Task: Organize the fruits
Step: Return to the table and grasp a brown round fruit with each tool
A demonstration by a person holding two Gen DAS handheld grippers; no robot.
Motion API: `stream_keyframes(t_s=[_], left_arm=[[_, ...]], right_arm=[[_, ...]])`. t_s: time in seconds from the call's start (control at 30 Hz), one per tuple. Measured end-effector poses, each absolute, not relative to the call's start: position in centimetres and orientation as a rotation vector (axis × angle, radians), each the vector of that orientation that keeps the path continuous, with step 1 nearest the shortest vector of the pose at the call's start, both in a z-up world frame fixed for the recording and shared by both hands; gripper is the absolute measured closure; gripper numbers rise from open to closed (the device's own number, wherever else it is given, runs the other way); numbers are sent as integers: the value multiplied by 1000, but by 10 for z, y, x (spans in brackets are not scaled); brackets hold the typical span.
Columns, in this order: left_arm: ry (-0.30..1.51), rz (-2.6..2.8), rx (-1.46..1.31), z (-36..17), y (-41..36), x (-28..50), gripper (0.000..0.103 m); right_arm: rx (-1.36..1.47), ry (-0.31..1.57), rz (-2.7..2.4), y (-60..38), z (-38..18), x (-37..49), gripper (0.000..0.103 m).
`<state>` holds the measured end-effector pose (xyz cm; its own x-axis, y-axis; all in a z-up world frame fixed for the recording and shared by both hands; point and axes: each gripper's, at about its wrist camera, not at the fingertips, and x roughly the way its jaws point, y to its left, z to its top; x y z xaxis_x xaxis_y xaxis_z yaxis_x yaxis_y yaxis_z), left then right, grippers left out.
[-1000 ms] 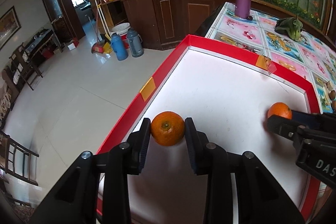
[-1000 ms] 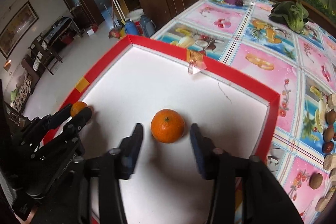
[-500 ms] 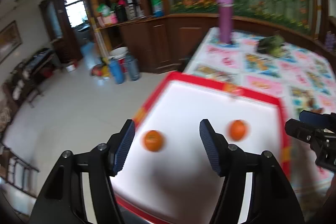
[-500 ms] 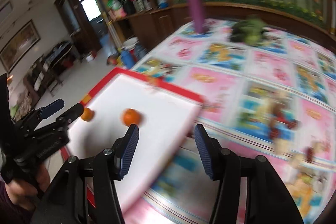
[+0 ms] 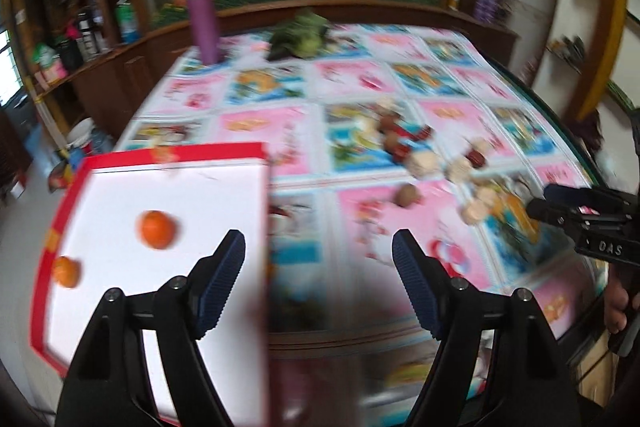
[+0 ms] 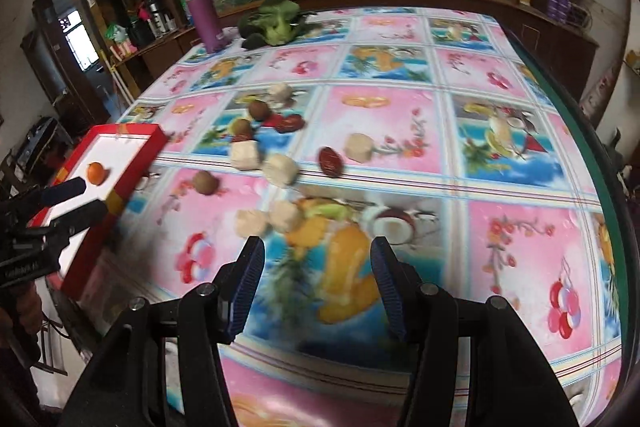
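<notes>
White letters "DAS" mark the black plastic right gripper (image 5: 538, 201), jaws parted on nothing. The ribbed-padded left gripper (image 5: 318, 253) has just been opening, empty. Two round orange tangerines (image 5: 157, 229) lie apart in the red-rimmed white tray (image 5: 176, 151) on the glossy fruit-print tablecloth (image 6: 440, 115)

Scattered fruits (image 6: 280, 169) on patterned tablecloth (image 6: 500, 99)
</notes>
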<state>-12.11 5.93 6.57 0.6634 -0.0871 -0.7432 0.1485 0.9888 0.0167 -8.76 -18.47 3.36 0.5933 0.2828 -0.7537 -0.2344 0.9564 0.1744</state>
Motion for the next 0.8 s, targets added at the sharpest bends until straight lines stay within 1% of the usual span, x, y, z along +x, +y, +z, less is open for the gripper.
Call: stream_keyframes(t_s=[0.1, 0.27, 0.4, 0.43, 0.47, 0.73, 0.77, 0.8], left_arm=[[875, -143, 105, 55, 41, -116, 26], [912, -175, 111, 49, 32, -113, 26], [921, -188, 145, 45, 24, -110, 26], [928, -194, 144, 43, 23, -109, 26], [931, -202, 139, 43, 23, -108, 26], [966, -286, 92, 42, 22, -105, 26], [970, -294, 86, 42, 21, -104, 26], [973, -299, 85, 42, 20, -104, 26]], right_arm=[[107, 902, 345, -189, 28, -86, 48], [94, 894, 381, -178, 22, -80, 49], [46, 911, 374, -165, 14, -69, 64], [33, 918, 369, -164, 12, -65, 66], [23, 930, 369, -162, 9, -62, 68], [-127, 919, 378, -135, 9, -54, 68], [-139, 923, 370, -133, 9, -54, 70], [-157, 921, 358, -133, 9, -55, 77]])
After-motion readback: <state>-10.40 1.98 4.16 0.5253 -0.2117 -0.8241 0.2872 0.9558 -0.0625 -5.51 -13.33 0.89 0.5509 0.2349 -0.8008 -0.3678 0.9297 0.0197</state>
